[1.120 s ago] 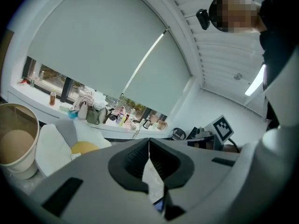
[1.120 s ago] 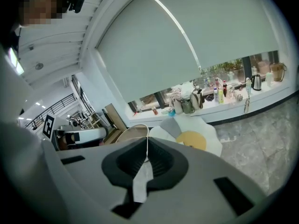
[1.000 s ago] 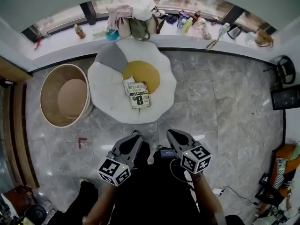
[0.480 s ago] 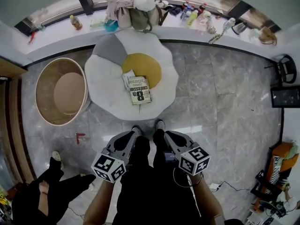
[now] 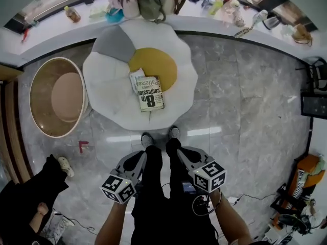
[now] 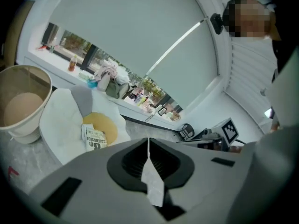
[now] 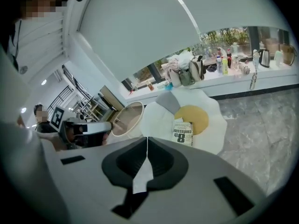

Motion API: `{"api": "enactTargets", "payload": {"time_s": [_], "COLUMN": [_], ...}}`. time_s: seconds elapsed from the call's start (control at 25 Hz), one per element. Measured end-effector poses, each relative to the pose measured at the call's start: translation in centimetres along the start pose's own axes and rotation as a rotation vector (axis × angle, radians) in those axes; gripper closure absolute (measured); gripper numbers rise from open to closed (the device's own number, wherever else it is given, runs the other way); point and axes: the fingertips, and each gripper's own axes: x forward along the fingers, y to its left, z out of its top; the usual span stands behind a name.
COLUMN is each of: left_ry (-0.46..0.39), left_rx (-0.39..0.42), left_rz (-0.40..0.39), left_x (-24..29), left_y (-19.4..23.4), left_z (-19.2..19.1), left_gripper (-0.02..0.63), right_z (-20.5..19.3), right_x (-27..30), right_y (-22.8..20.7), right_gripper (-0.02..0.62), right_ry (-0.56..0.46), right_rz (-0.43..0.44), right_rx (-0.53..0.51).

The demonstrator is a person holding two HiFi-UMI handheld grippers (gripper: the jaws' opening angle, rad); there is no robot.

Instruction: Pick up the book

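The head view looks steeply down past the person's legs (image 5: pixel 158 188) onto the grey marble floor (image 5: pixel 245 111), the left gripper (image 5: pixel 137 160) and right gripper (image 5: pixel 185 154) near, the white, yellow-centred egg-shaped cushion (image 5: pixel 112 101) farther ahead. Each gripper view looks forward along its own jaws from well back; all three share that cushion, its black-and-white paperback book (image 5: pixel 150 93) and the cluttered white window ledge (image 5: pixel 51 32).
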Motion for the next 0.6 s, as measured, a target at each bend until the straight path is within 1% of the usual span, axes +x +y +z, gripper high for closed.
{"api": "enactTargets", "payload": {"time_s": [0.16, 0.28, 0.4, 0.6], "left_ry": [0.006, -0.002, 0.004, 0.046], "left_rx": [-0.077, -0.172, -0.251, -0.313], "left_rz": [0.028, 0.041, 0.022, -0.006], "left_x": [4.9, 8.2, 11.4, 16.5], "left_y": [4.5, 7.3, 9.3, 12.3], "left_z": [-2.3, -3.5, -4.3, -6.7], "left_gripper": [0.591, 0.591, 0.591, 0.589], "right_z": [-2.1, -3.1, -3.5, -5.2], "right_x": [1.5, 2.0, 2.1, 2.3], "right_y": [-1.4, -2.4, -3.8, -7.0], "right_gripper": [0.577, 0.577, 0.577, 0.577], "right_ry": [0.028, 0.047, 0.041, 0.051], "right_rz": [0.021, 0.032, 0.024, -0.005], "right_rx": [0.014, 0.025, 0.053, 0.100]}}
